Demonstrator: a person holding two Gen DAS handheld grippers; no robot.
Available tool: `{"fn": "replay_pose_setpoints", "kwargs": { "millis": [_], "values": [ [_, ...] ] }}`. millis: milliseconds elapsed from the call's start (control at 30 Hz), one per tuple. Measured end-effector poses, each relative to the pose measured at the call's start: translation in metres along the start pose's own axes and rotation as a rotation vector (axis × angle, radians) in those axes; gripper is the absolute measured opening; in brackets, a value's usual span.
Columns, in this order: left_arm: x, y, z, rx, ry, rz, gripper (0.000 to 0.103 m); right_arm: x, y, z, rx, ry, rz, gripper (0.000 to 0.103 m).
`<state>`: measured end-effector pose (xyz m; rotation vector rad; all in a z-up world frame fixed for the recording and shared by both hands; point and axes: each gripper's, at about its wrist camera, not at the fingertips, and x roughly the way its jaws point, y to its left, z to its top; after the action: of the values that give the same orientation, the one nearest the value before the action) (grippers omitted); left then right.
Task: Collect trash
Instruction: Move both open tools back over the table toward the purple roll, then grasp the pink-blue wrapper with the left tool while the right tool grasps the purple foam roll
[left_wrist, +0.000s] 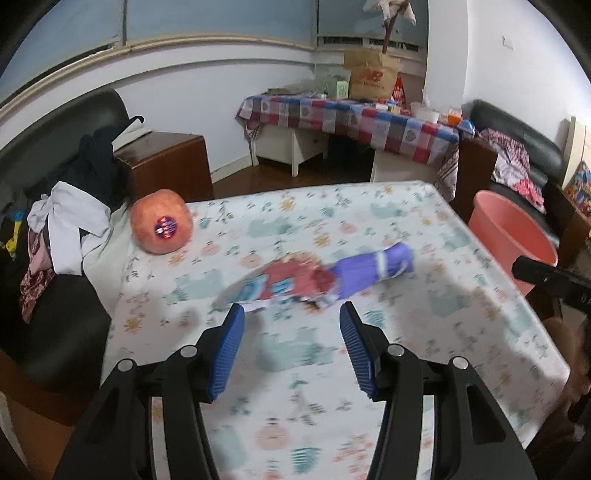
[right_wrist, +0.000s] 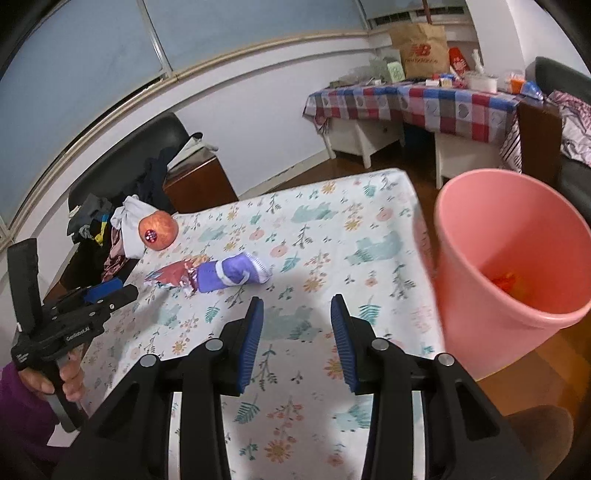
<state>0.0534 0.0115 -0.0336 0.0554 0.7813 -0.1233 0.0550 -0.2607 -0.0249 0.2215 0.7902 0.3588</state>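
A crumpled purple and red snack wrapper (left_wrist: 317, 280) lies on the floral tablecloth (left_wrist: 295, 369), blurred in the left wrist view. My left gripper (left_wrist: 291, 314) is open and empty, just short of the wrapper. The wrapper also shows in the right wrist view (right_wrist: 214, 273), with the left gripper (right_wrist: 107, 291) to its left. My right gripper (right_wrist: 297, 306) is open and empty over the table, to the right of the wrapper. A pink bin (right_wrist: 517, 266) stands off the table's right edge, with something orange inside. It shows in the left wrist view (left_wrist: 513, 232) too.
An orange-red fruit with a sticker (left_wrist: 161, 226) sits at the table's far left corner (right_wrist: 159, 230). Clothes are piled on a black chair (left_wrist: 70, 218) to the left. A checked-cloth table (left_wrist: 351, 118) with bags stands across the room.
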Motion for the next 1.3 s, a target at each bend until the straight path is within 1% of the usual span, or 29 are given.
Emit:
{"fn": "replay_pose_setpoints", "kwargs": {
  "millis": [67,167,200,300,367,467,500,533,567,600,700,800,900,1067,1167,1200,1300],
  "values": [
    [0.008,0.005,0.001,0.056,0.029,-0.012,0.056,0.007,0.003,-0.001,-0.005,0.015,0.003,0.039],
    [0.022,0.004,0.002,0.158,0.064,0.0,0.057,0.014,0.008,-0.002,-0.016,0.035,0.002,0.039],
    [0.029,0.003,0.003,0.188,0.074,0.015,0.058,0.017,0.01,-0.002,-0.019,0.043,0.003,0.039],
    [0.043,0.002,0.005,0.246,0.089,0.015,0.058,0.024,0.013,-0.001,-0.027,0.06,0.003,0.039],
    [0.052,0.002,0.007,0.27,0.088,0.018,0.058,0.027,0.015,0.001,-0.031,0.069,0.009,0.039],
    [0.062,0.004,0.009,0.28,0.084,0.016,0.058,0.034,0.019,0.006,-0.041,0.081,0.039,0.039],
    [0.063,0.004,0.01,0.283,0.078,0.013,0.056,0.037,0.021,0.009,-0.047,0.083,0.053,0.039],
    [0.064,0.004,0.01,0.288,0.068,0.003,0.053,0.038,0.023,0.011,-0.05,0.084,0.063,0.039],
    [0.064,0.003,0.01,0.291,0.058,-0.006,0.042,0.041,0.026,0.015,-0.054,0.085,0.08,0.039],
    [0.064,0.003,0.01,0.289,0.053,-0.015,0.028,0.044,0.028,0.019,-0.056,0.086,0.096,0.039],
    [0.065,0.007,0.007,0.26,0.053,-0.031,0.012,0.053,0.033,0.031,-0.065,0.087,0.129,0.039],
    [0.06,0.01,0.005,0.231,0.037,-0.041,0.008,0.069,0.036,0.047,-0.057,0.102,0.162,0.039],
    [0.05,0.016,0.005,0.175,0.022,-0.062,0.008,0.089,0.036,0.06,-0.032,0.127,0.183,0.039],
    [0.032,0.028,0.003,0.041,-0.003,-0.081,0.008,0.127,0.031,0.071,0.043,0.198,0.236,0.039],
    [0.026,0.032,-0.001,-0.03,-0.003,-0.1,0.008,0.147,0.023,0.069,0.114,0.26,0.25,0.039],
    [0.025,0.033,-0.002,-0.039,-0.004,-0.102,0.008,0.15,0.02,0.065,0.151,0.292,0.271,0.039],
    [0.019,0.034,-0.007,-0.061,-0.009,-0.097,0.008,0.145,0.022,0.055,0.176,0.331,0.324,0.039]
  ]
}}
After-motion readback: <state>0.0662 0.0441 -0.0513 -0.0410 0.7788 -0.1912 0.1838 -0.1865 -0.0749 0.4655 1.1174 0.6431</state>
